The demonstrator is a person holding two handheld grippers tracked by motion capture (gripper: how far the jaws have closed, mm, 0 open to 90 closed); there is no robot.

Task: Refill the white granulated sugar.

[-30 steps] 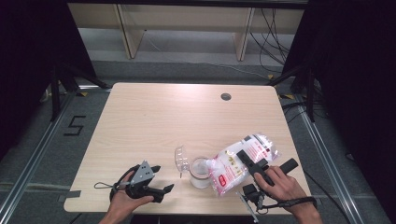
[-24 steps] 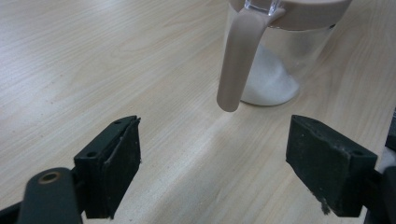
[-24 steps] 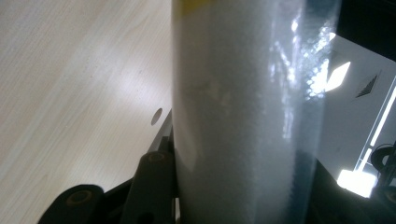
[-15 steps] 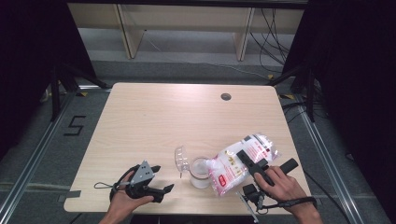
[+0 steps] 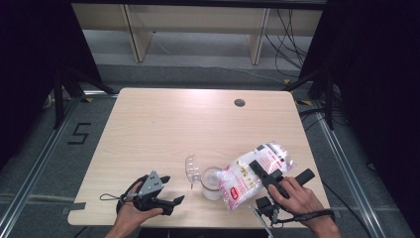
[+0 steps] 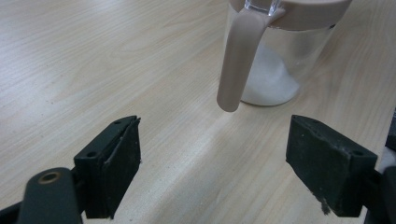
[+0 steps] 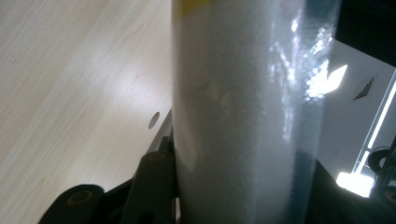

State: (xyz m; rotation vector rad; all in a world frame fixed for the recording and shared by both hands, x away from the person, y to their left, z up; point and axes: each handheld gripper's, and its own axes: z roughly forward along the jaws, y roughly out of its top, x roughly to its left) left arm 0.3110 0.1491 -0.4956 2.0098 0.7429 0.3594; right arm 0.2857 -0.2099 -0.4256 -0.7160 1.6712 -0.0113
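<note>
Nothing moved since a second ago. Right hand-held gripper [image 5: 261, 171] stays clamped on sugar bag [image 5: 250, 174], tipped over open glass jar [image 5: 212, 182] near table [image 5: 198, 119] front edge. Left hand-held gripper [image 5: 168, 191] idle, jaws apart, empty. Pour likely ongoing; jar holds little.

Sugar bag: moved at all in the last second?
No. The bag keeps its tilt over the jar, same spot relative to the table's grommet hole, right gripper clamped on it.

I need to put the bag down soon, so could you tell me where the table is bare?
Bare: the far half up to the grommet hole and the left side. Crowded: the near edge around the jar, its open lid and the bag.
</note>
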